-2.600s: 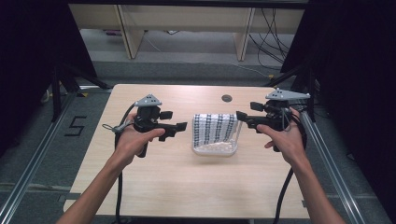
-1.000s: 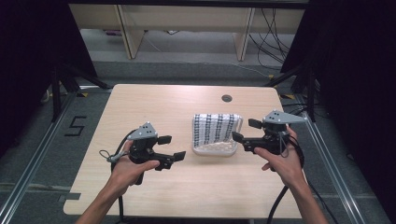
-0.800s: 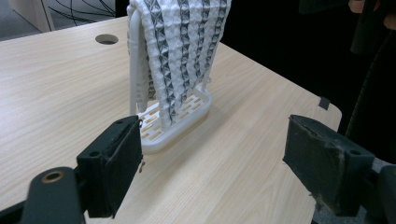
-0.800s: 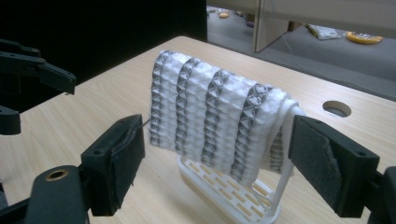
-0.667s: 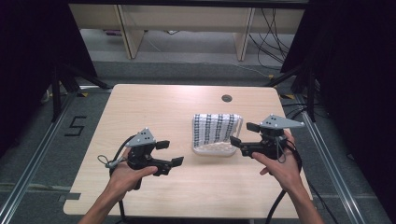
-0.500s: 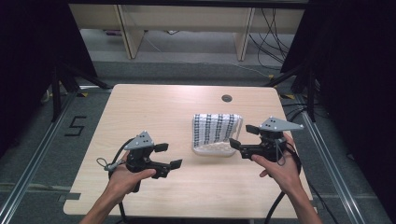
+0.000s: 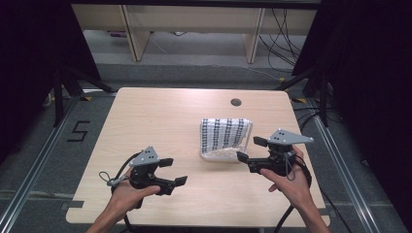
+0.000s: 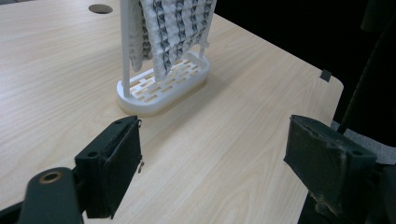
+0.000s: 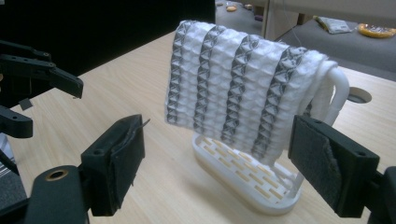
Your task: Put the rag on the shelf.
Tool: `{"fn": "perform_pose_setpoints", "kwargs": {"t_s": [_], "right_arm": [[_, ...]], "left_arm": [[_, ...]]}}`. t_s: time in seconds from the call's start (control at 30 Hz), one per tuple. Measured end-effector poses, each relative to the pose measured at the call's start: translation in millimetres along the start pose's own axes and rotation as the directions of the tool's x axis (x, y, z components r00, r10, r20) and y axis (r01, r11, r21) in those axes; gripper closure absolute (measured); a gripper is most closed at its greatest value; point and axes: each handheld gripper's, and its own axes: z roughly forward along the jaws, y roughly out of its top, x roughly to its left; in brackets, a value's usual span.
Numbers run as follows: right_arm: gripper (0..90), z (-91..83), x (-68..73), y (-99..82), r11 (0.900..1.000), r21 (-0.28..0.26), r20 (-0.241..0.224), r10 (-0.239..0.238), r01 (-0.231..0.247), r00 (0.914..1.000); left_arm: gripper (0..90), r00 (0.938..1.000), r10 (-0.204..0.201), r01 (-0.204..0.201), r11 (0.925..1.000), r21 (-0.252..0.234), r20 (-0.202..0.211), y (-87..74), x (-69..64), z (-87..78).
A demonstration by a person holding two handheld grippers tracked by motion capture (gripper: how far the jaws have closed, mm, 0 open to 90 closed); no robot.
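A white towel with dark stripes [image 7: 226, 134] hangs over a white plastic rack [image 7: 217, 155] standing right of the table's middle. My right gripper [image 7: 249, 149] is open just right of the rack's near end, jaws pointing left at it. In the right gripper view the towel [image 9: 243, 88] hangs over the slotted base [image 9: 243, 182], just beyond the open gripper [image 9: 219, 168]. My left gripper [image 7: 175, 171] is open near the front left of the table, well short of the rack. In the left gripper view the rack [image 8: 163, 86] stands ahead of the open gripper [image 8: 215, 163].
The wooden table [image 7: 160, 121] has a round cable hole [image 7: 236, 102] near its far edge. Its right edge and corner [image 8: 327, 79] lie close behind the rack. The left gripper [image 9: 32, 93] appears at the left of the right gripper view. Dark curtains flank the table.
Both grippers have drawn back from beside the rack toward the table's near edge, the left one farther. Both stay open, and the towel and rack have not moved.
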Motion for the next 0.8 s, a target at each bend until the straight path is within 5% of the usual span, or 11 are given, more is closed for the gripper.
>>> {"fn": "perform_pose_setpoints", "kwargs": {"t_s": [0.3,0.67,0.8], "right_arm": [[18.8,-1.1,7.2,-10.8,0.9999,0.012,0.001,0.002,-0.002,1.0],[17.8,-1.2,12.6,-22.9,0.9993,0.024,-0.003,-0.03,0.03,0.9996],[17.1,-1.9,17.4,-28.0,0.9992,0.04,-0.008,-0.006,0.006,1.0]], "left_arm": [[17.6,0.9997,0.012,-0.012,0.9994,0.033,-0.021,-14.9,1.0,-0.4],[17.5,0.9997,0.022,-0.022,0.9996,0.019,-0.004,-30.0,-4.6,-1.7],[17.5,0.9997,0.023,-0.023,0.9996,0.015,-0.004,-36.1,-7.4,-2.2]]}}
